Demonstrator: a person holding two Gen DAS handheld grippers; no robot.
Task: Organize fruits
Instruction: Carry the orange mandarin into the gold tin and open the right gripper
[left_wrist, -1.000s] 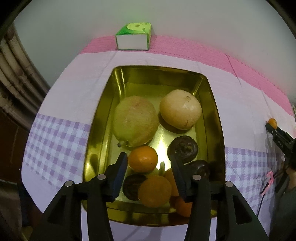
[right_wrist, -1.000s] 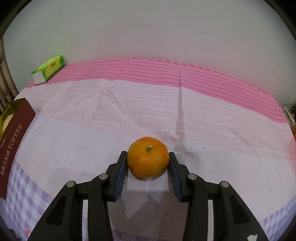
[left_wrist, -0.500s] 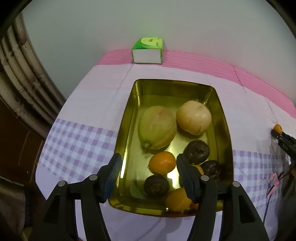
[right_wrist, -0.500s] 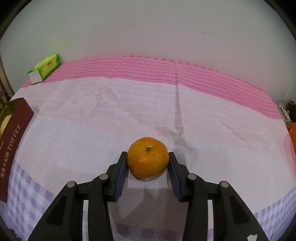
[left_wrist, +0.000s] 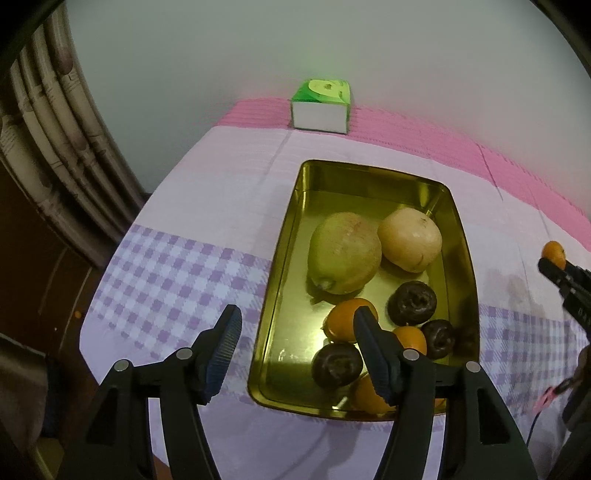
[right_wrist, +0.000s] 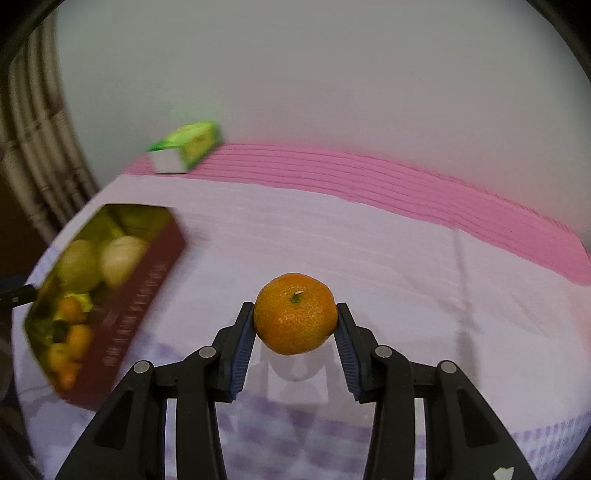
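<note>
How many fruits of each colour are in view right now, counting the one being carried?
Large pale yellow-green round fruits: 2
Dark brown round fruits: 3
Small orange citrus in the gold metal tin: at least 3, some hidden
Orange mandarin between the right fingers: 1
Total: at least 9

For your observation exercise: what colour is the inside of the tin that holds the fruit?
Shiny gold; the tin shows best in the left wrist view.

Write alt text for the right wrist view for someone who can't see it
The right gripper grips a tangerine above a pink and white tablecloth. To the left, blurred, a gold tin holds pale round fruits and more tangerines, with a green box behind it by the wall.
</note>
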